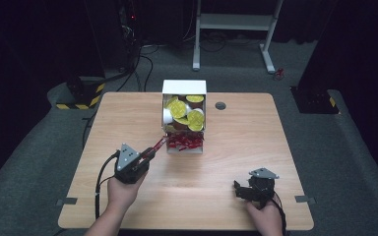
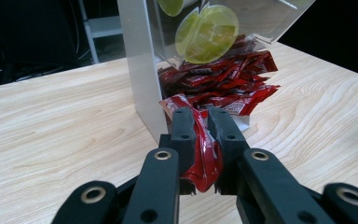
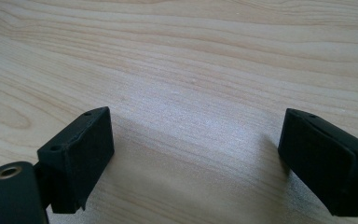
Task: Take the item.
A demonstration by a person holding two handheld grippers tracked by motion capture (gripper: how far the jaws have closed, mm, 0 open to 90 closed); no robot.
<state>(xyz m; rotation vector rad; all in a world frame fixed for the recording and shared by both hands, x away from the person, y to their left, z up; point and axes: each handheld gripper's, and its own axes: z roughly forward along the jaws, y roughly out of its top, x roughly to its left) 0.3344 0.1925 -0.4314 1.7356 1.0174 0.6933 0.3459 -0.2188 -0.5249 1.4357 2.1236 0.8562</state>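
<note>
Left gripper [image 2: 200, 122]: jaws clamped flat on one red sauce packet [image 2: 204, 158], held just off the front of the clear dispenser box [image 1: 184, 118], near its lower opening. More red packets [image 2: 223, 84] lay heaped in that bottom tray; yellow-lidded cups [image 1: 178, 108] filled the compartment above. Right gripper [image 3: 193, 154]: jaws spread wide, nothing between them, low over bare counter [image 1: 211, 187], well apart from the box.
</note>
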